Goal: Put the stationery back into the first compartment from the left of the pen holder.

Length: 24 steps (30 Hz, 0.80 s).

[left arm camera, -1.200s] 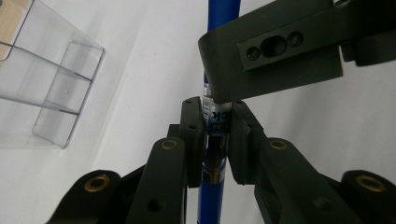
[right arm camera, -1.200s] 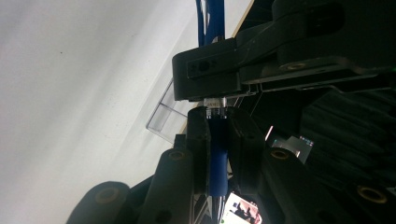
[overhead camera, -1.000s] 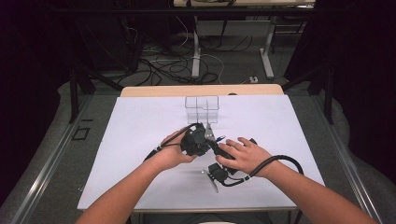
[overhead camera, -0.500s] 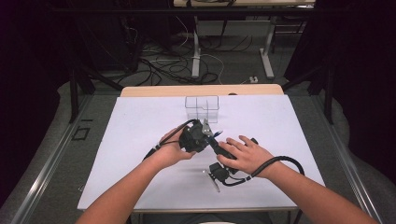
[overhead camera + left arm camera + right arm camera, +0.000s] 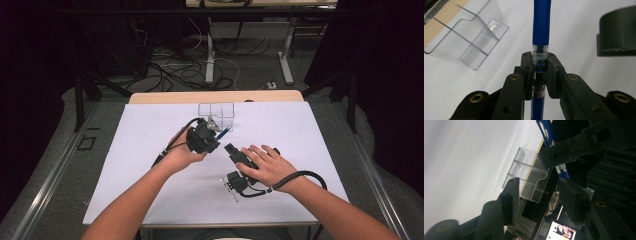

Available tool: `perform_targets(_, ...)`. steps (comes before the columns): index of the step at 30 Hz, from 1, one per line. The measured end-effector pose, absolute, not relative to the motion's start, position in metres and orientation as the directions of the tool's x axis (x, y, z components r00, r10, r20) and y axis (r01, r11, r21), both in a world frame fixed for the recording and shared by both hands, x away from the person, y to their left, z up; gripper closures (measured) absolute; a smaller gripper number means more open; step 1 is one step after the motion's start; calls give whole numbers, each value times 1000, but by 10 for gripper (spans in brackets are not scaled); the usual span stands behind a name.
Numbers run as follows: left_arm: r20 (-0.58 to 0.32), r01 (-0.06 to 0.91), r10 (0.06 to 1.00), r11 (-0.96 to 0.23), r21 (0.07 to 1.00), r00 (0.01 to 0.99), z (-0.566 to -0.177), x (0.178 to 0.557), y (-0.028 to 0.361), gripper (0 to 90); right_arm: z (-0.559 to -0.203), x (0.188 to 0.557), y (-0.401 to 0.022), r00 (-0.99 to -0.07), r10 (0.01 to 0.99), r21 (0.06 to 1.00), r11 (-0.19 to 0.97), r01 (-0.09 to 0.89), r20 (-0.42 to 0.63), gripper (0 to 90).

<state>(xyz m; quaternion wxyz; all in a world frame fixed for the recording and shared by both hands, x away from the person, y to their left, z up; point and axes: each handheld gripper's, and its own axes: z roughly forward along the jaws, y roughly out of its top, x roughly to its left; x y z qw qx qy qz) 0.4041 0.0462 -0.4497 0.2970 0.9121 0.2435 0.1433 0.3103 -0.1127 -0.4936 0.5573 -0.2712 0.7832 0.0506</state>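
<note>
The left gripper [image 5: 212, 134] is held above the middle of the table, and its jaws are closed on a blue pen [image 5: 540, 50], which is clamped at its clear printed band. In the left gripper view the pen runs straight up between the black jaws, its blue barrel passing beyond the top edge. In the high view the pen's blue tip [image 5: 223, 132] is seen just in front of a clear plastic organiser [image 5: 216, 114] with divided compartments; whether the two touch cannot be told.

The right gripper [image 5: 233, 150] is laid low over the table under the right hand [image 5: 267, 165], its cable [image 5: 305, 176] looped beside the wrist. In the right gripper view its jaws are seen spread apart with nothing between them, and the organiser [image 5: 529, 173], the pen [image 5: 549, 135] and the left gripper [image 5: 574, 143] are seen beyond them.

The table [image 5: 125, 165] is covered in white, with a wooden strip [image 5: 165, 97] along its far edge. Beyond it, a grey floor with tangled cables [image 5: 175, 75] and metal table legs [image 5: 210, 50] is seen in a dark room.

Compared with half a second ago, the left gripper has been carried slightly farther from the person, toward the organiser, and the pen's tip has been brought closer to it. The right hand and its gripper are found in nearly the same place.
</note>
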Motion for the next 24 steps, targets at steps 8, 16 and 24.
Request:
perform_targets(8, 82, 406, 595, -636, 656, 800, -445, 416, 55, 786, -495, 315, -117, -288, -298, -151, 886, -439, -910, 458)
perform_targets(16, 28, 461, 651, -566, 684, 759, -444, 428, 66, 786, -494, 321, -122, -369, -172, -31, 933, -358, -913, 375)
perform_targets(24, -25, 482, 694, -473, 737, 719, -440, 441, 81, 785, -496, 331, -132, -471, 66, 201, 949, -243, -880, 258)
